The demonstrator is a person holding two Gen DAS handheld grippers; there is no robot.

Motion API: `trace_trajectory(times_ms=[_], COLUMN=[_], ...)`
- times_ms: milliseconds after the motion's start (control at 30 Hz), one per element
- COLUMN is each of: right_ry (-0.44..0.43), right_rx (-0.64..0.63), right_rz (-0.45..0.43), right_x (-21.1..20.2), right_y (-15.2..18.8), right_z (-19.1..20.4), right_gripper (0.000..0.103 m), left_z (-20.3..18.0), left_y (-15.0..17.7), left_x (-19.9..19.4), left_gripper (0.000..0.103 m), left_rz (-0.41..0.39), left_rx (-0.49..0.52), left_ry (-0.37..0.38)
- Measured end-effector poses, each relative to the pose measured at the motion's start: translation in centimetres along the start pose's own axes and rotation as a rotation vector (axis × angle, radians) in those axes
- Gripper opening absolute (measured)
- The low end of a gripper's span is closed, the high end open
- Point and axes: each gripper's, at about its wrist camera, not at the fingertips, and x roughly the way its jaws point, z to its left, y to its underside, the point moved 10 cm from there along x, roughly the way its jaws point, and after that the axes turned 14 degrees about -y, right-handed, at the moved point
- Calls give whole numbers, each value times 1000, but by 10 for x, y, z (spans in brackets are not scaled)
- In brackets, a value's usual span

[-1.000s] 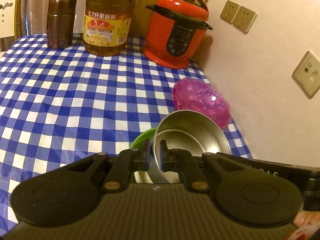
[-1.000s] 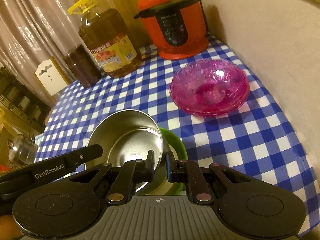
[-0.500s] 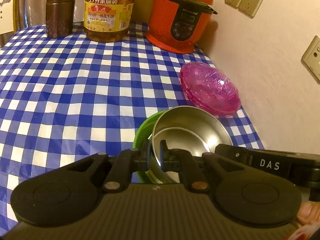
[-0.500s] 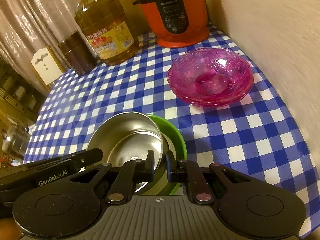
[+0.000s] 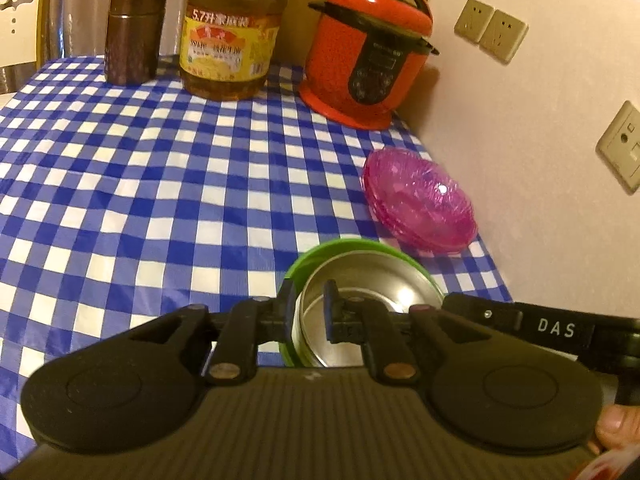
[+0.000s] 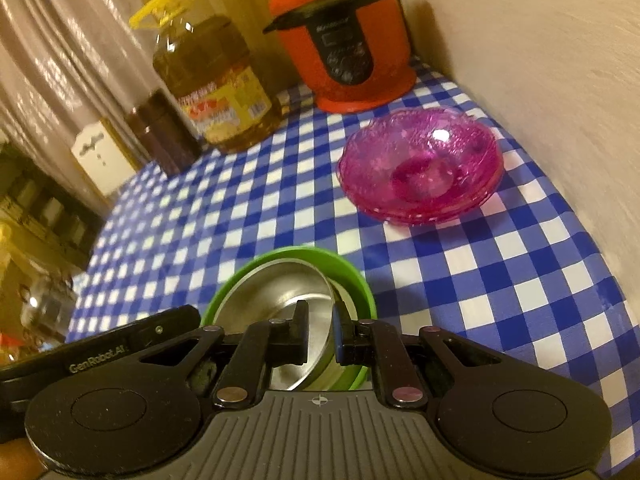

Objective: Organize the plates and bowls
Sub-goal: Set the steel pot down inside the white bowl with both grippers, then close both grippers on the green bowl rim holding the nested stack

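Left wrist view: steel bowl [image 5: 372,280] tilted in green bowl [image 5: 320,250], both hand-held grippers [image 5: 308,312] clenched on its rim

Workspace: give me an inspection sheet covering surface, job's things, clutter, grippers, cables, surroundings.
Surface: blue-and-white checked tablecloth, flat.
Job's things: steel bowl nested in a green bowl; stacked pink glass bowls beside the wall.
Clutter: red pressure cooker, oil jug, brown canister along the far edge.
Grippers: left gripper shut across the rims of both nested bowls, one finger outside the green bowl, one inside the steel; right gripper shut on the steel bowl's rim.
Cables: nothing seen.
Surroundings: wall sockets, curtain, chair back.
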Motion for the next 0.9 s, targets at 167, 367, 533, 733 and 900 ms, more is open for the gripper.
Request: trace_trajectory(times_ms=[167,367,533,733,900], right_ry=[-22,-23,17,8,-7], right_rx=[29,49,45,79,107], right_rz=[-37,-49,-31,-33,-4], right_x=[-7,-11,-12,-16,-12], right_y=[-3,0,8,19,31], right_z=[-1,-7,-17,-28,-33], right_gripper=[12,13,27,64,64], left_z=[0,1,6,10,5], left_y=[-3,3,11,20,35], left_x=[-3,4,9,13,13], left_gripper=[14,24,28,36,40], left_rz=[-9,1,13,35,56], left_rx=[-17,1,10,15,31], left_ry=[14,0,-18,-19,-7])
